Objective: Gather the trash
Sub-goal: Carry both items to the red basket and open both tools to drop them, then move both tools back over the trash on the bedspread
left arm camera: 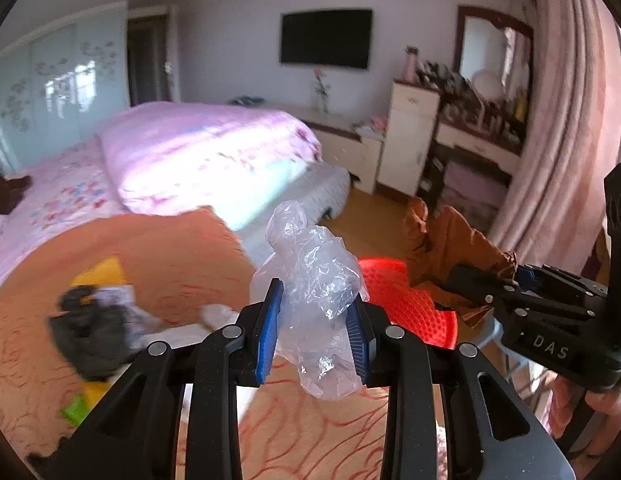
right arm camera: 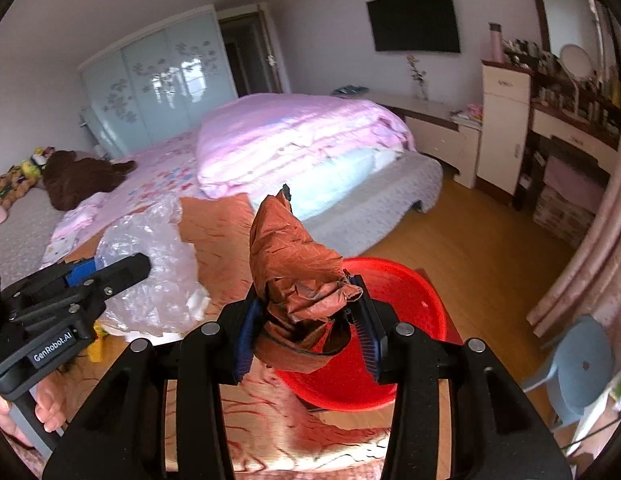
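Observation:
My left gripper (left arm camera: pixel 316 320) is shut on a crumpled clear plastic bag (left arm camera: pixel 314 272) and holds it above the orange blanket (left arm camera: pixel 162 248). My right gripper (right arm camera: pixel 308 328) is shut on a crumpled brown paper bag (right arm camera: pixel 294 264), held over the near rim of a red basin (right arm camera: pixel 402 304). The basin also shows in the left wrist view (left arm camera: pixel 406 300), just right of the clear bag. The right gripper with the brown bag (left arm camera: pixel 450 240) appears at the right of the left wrist view. The left gripper with the clear bag (right arm camera: pixel 150 272) appears at the left of the right wrist view.
More litter lies on the blanket at left: a dark crumpled item (left arm camera: pixel 90 328), a yellow piece (left arm camera: pixel 98 272), a green scrap (left arm camera: pixel 76 408), white tissue (left arm camera: pixel 218 314). A bed with a pink quilt (right arm camera: pixel 294 140) is behind. A blue stool (right arm camera: pixel 582 360) stands at right on the wooden floor (right arm camera: pixel 482 248).

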Motion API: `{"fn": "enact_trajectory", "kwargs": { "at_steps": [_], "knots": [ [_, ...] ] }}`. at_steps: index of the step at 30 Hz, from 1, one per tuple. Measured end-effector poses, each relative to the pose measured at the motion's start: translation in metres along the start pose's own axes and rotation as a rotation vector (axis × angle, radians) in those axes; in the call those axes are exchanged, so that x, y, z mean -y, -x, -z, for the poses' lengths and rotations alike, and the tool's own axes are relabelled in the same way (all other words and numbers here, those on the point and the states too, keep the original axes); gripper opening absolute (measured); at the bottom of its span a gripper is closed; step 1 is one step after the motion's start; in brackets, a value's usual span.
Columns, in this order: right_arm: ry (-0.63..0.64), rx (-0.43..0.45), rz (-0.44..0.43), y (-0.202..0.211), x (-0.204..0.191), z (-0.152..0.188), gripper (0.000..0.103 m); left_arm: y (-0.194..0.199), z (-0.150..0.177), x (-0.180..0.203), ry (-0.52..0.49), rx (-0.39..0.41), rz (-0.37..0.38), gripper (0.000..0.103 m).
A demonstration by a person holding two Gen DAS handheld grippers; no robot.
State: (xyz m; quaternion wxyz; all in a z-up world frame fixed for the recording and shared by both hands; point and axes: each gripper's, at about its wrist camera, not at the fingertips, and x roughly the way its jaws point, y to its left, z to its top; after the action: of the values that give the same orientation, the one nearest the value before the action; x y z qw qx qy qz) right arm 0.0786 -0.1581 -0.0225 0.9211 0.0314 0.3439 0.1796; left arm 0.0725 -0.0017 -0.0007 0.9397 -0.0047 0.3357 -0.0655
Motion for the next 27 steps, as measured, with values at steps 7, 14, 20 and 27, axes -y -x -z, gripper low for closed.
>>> {"fn": "enact_trajectory", "kwargs": {
  "at_steps": [7, 14, 20, 27],
  "knots": [
    [-0.058, -0.065, 0.056, -0.025, 0.030, 0.015, 0.042, -0.052, 0.007, 0.021, -0.051, -0.115, 0.044, 0.030],
    [-0.092, -0.152, 0.089, -0.056, 0.049, 0.032, 0.042, -0.078, 0.015, 0.038, -0.098, -0.185, 0.065, 0.036],
    [-0.117, -0.209, 0.091, -0.074, 0.055, 0.043, 0.052, -0.088, 0.016, 0.036, -0.091, -0.196, 0.048, 0.060],
    [-0.131, -0.201, 0.100, -0.073, 0.059, 0.043, 0.063, -0.085, 0.017, 0.028, -0.060, -0.192, 0.040, 0.065]
  ]
}}
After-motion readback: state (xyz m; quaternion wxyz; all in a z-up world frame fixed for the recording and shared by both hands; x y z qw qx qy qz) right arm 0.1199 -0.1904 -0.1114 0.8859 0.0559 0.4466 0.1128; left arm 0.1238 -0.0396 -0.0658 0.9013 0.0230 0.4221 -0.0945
